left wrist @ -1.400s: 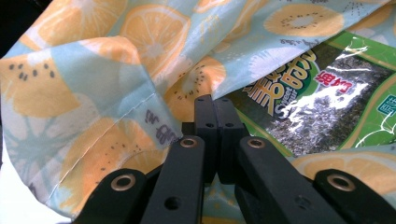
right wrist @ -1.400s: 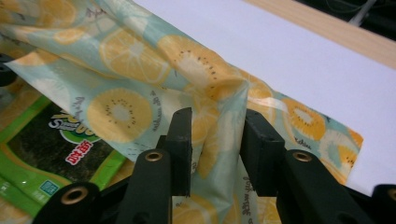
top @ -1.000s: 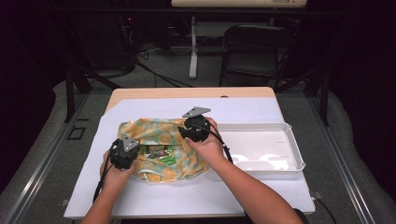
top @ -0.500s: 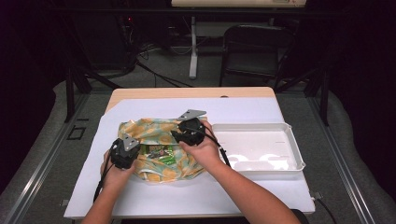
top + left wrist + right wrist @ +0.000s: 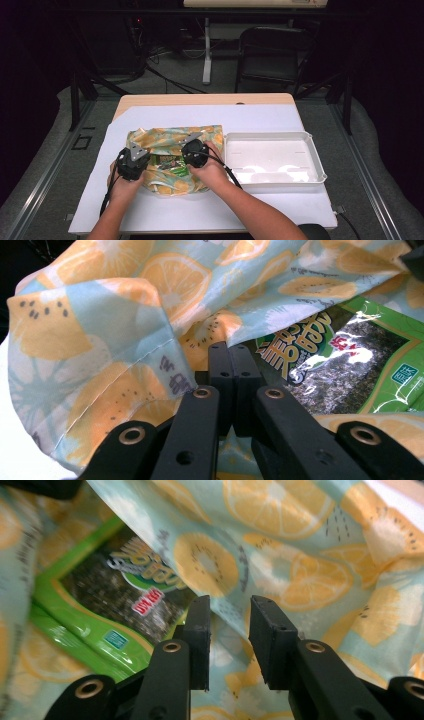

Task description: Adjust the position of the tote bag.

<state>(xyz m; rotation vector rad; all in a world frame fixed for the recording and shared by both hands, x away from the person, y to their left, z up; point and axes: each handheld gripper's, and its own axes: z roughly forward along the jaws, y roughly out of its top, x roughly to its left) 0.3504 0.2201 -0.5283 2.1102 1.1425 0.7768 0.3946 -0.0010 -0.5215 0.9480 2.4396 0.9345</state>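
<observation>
Left tool (image 5: 131, 163), at 9 o'clock of the fruit-print cloth bag (image 5: 165, 142), is clenched on the bag's hem; in the left gripper view its jaws meet with the fabric edge (image 5: 170, 375) drawn in between them. Right tool (image 5: 194, 153), at 3 o'clock of the bag's opening, is released but has just been closing: its jaws stand apart over the opposite fabric lip (image 5: 235, 615), pads not yet pressing. Between the two tools the mouth of the bag exposes a green seaweed snack packet (image 5: 171, 162), lying inside the bag at the centre of the white-covered table (image 5: 260, 207). An empty white tray (image 5: 274, 159) sits at 3 o'clock of the bag, just beside it. Risk: the right jaws may close on the packet film together with the cloth, or miss the thin lip, letting the opening collapse. Hidden: the bag's depth, any further contents, and the packet's lower half under fabric; the print on it is too blurred to read.
</observation>
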